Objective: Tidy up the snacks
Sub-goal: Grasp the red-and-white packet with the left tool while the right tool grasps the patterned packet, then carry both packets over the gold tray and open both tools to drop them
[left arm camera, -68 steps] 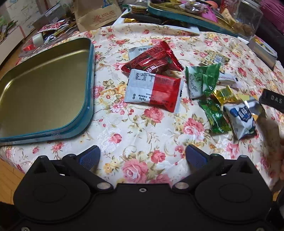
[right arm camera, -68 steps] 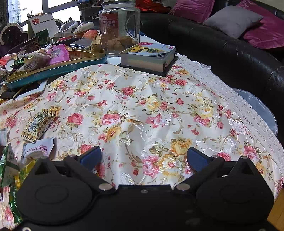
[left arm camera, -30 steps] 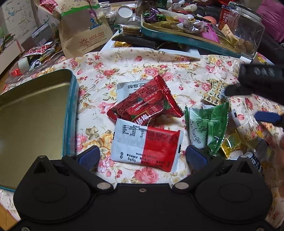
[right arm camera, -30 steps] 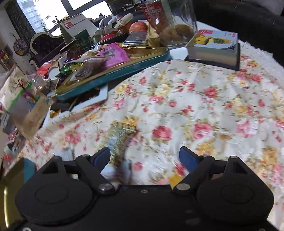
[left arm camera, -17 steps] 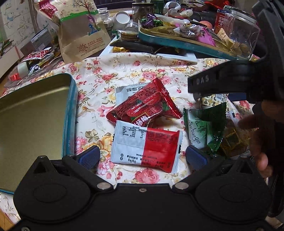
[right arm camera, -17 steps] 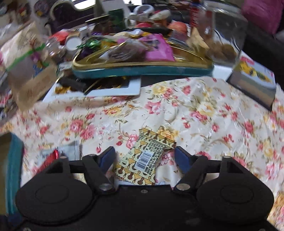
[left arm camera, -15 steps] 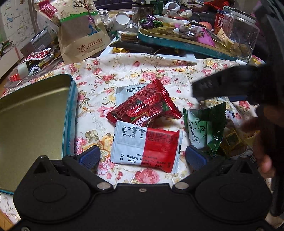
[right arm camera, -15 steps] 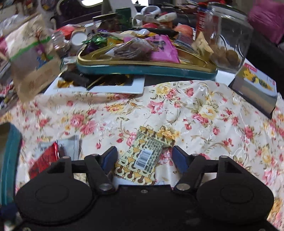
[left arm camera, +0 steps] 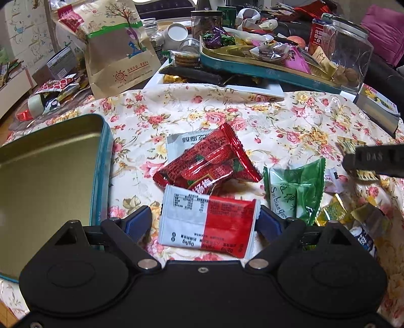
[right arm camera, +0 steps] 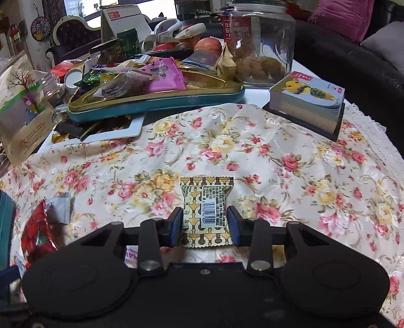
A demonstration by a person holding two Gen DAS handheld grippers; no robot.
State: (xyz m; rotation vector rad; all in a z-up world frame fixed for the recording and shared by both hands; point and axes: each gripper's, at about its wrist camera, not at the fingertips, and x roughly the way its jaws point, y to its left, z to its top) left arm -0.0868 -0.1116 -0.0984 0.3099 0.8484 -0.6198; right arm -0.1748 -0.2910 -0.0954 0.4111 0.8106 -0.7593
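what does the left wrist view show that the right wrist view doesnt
Only the left wrist view: the left hand-held gripper, its jaws closing around the flat red-and-white snack packet, the green crinkled wrapper, and the inside of the empty gold-lined teal tin.

Only the right wrist view: the right hand-held gripper shut on the yellow patterned barcode packet, plus a white desk calendar.

Both: the floral tablecloth, the glossy red strawberry packet, the filled teal tray and the glass jar.

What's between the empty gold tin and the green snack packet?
In the left wrist view, between the tin and green packet lie flowered cloth, a red strawberry packet and a red-and-white packet.
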